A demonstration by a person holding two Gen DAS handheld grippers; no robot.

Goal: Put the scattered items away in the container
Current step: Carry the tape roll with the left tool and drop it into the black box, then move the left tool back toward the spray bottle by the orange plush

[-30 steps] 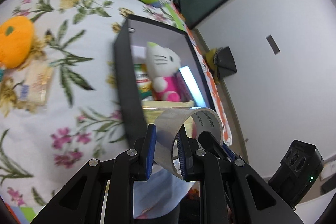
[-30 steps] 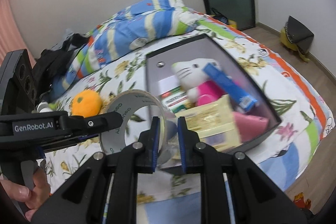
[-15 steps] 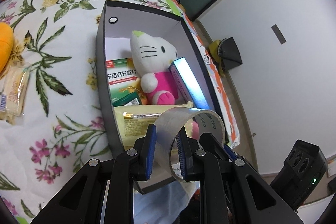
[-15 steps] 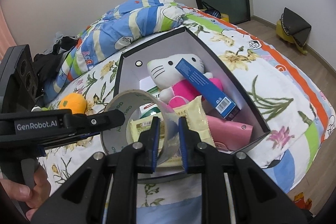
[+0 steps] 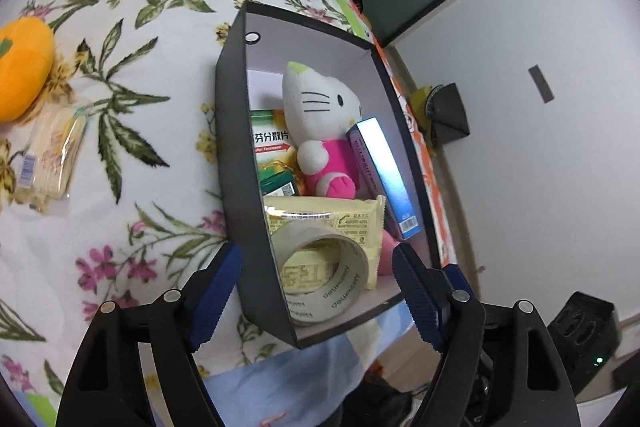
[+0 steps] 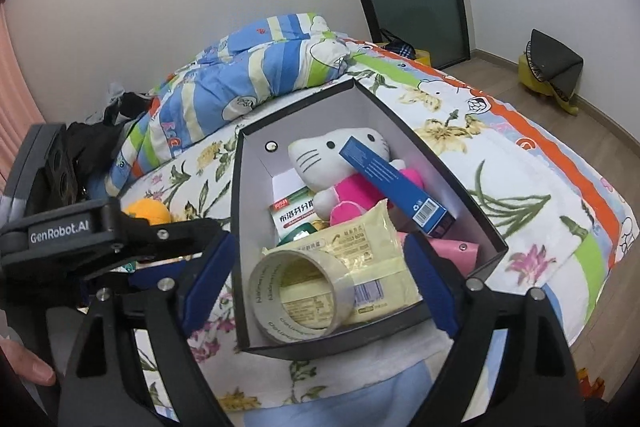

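**Tape roll lies in the box, both claws spread wide**

Tape roll rests on its side at the near end of the dark box, lying on a pale yellow snack packet and touching the box's near-left wall. In the right wrist view the same roll sits at about 7 o'clock inside the box, its open core facing the camera.

The left gripper has just been opening; its blue pads now stand far apart, one outside the box's left wall, the other over the near-right corner. The roll lies between them, but neither pad presses on it. The right gripper has likewise just been opening, and its jaws straddle the near end of the box with the roll loose between them, untouched.

Further back in the box, toward 12 o'clock, sits a white and pink plush cat. A blue carton leans against it at 3 o'clock, and a green and white medicine packet lies at its 9 o'clock side. A pink pouch shows beneath the carton's near end.

Outside the box, on the floral bedspread, an orange plush fruit lies at 9 o'clock, with a clear-wrapped snack pack just beside it. A striped quilt is bunched at the far end of the bed.
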